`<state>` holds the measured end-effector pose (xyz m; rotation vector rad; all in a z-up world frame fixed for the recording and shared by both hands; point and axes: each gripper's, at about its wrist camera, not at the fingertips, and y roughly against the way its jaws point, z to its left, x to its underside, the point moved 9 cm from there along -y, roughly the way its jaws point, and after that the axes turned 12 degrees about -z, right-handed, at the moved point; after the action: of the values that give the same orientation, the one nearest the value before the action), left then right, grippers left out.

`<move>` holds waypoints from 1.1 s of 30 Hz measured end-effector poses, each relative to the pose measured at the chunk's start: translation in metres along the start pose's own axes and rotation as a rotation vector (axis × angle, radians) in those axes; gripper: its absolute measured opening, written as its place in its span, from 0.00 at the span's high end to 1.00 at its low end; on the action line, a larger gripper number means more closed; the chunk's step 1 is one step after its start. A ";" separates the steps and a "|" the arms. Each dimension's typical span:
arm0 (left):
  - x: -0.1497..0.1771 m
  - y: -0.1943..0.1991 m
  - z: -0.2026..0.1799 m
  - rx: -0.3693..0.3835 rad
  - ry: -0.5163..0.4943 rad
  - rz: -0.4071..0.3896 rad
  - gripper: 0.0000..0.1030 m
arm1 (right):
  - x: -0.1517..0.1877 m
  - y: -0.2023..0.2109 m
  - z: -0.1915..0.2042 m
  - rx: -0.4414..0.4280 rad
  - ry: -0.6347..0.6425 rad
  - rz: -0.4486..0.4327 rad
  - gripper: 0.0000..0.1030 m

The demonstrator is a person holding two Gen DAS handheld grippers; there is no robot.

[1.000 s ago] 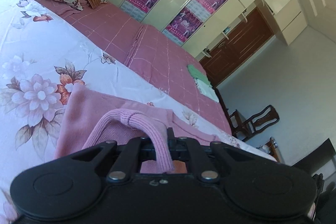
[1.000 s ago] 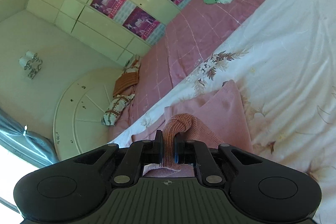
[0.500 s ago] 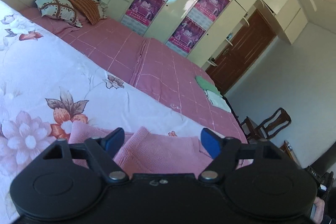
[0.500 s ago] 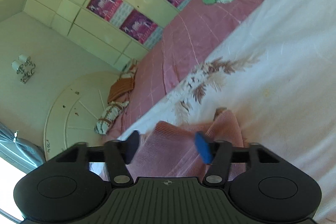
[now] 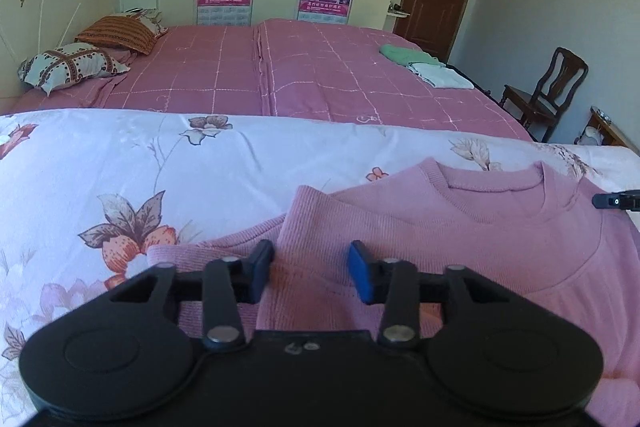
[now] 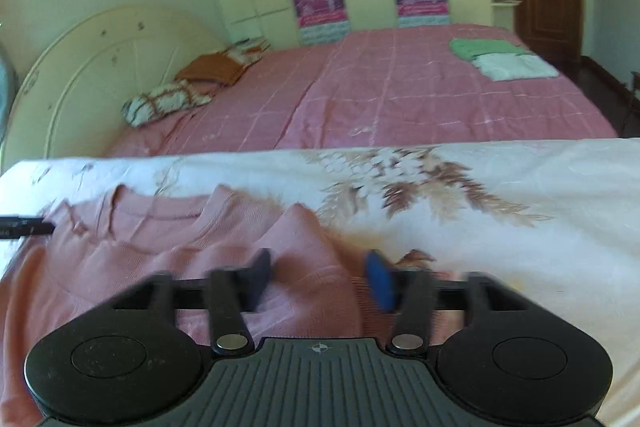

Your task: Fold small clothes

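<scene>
Pink knit sweater (image 5: 460, 239) lying flat on the floral bedspread (image 5: 120, 163), neckline toward the far edge of the spread, body running back under both sets of tongs; its long axis thus runs roughly along the line of sight of each camera. The left tongs (image 5: 310, 269) hang low over the sweater's left shoulder, where a sleeve is folded inward and forms a raised edge lying between the two pads; the jaws are apart and closing, with knit beneath them but no cloth visibly pinched. The right tongs (image 6: 320, 277) sit over the opposite side, astride the garment's right border: the dark pad over pink knit, the blue pad over the bedspread just beside the edge. These jaws too are apart and closing, and grip nothing that can be seen. Each side of the sweater is therefore nearer its own hand, and the coming pinch probably depends on each pair straddling a fold edge rather than flat cloth. The left wrist view alone shows the full collar and the folded left sleeve; the right wrist view, somewhat blurred, alone shows the puckered ridges along the right shoulder. Folded green and white clothes (image 5: 424, 65) rest well apart on the pink checked bed cover (image 5: 320, 83).
</scene>
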<state>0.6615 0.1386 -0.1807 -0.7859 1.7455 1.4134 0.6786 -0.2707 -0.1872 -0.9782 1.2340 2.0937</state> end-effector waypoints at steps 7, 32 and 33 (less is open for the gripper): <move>-0.029 0.044 -0.013 -0.014 -0.033 -0.264 0.90 | -0.015 0.018 0.015 0.000 0.094 -0.158 0.91; -0.023 0.014 0.027 -0.232 0.078 -0.172 0.61 | -0.001 -0.007 -0.023 0.165 -0.024 -0.110 0.89; -0.028 0.028 0.024 -0.229 0.077 -0.220 0.50 | -0.004 -0.001 -0.024 0.170 -0.042 -0.122 0.69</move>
<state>0.6578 0.1683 -0.1452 -1.1334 1.5155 1.4630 0.6893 -0.2920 -0.1919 -0.9052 1.2749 1.8739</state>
